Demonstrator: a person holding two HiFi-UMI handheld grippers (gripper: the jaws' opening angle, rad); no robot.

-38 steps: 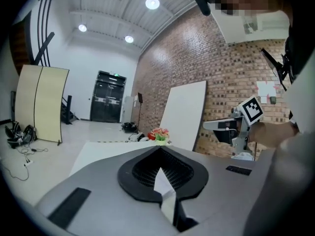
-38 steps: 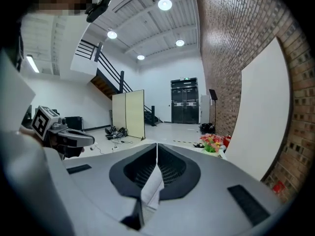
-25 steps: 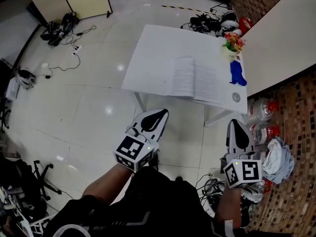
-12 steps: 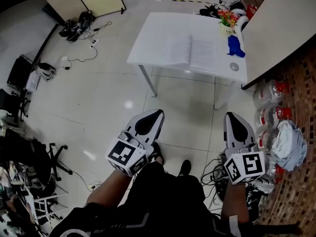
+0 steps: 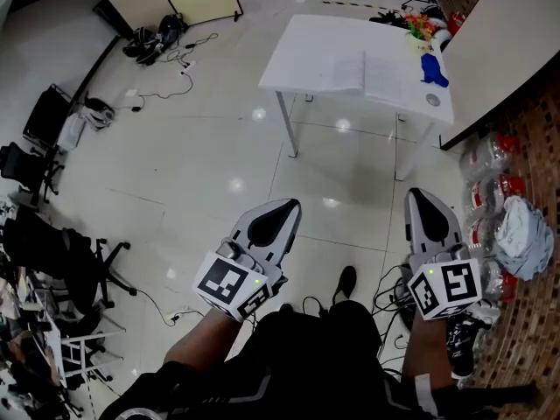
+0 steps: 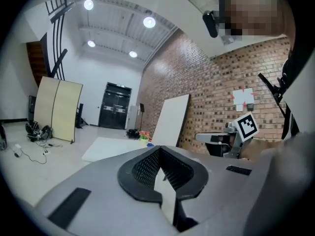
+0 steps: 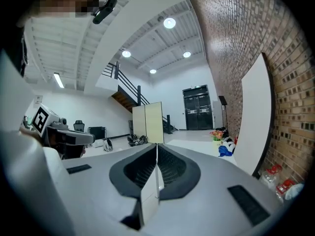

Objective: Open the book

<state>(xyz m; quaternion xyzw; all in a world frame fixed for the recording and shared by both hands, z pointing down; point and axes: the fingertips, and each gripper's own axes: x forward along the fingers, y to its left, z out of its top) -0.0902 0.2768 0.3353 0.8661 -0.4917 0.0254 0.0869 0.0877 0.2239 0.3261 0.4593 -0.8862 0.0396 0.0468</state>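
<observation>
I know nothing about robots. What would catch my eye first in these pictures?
First come the two white handheld tools low in the head view: the left gripper and the right gripper, both shut and holding nothing. Well ahead of them, across the shiny tiled floor, stands a white table. On it lies a book that looks open, with a blue object and bright flowers along the table's right edge.

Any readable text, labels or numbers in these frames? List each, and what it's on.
None readable.
Open book on the table: print too small to read.
Left gripper cube, right gripper cube: black-and-white marker patterns only, no words.
</observation>
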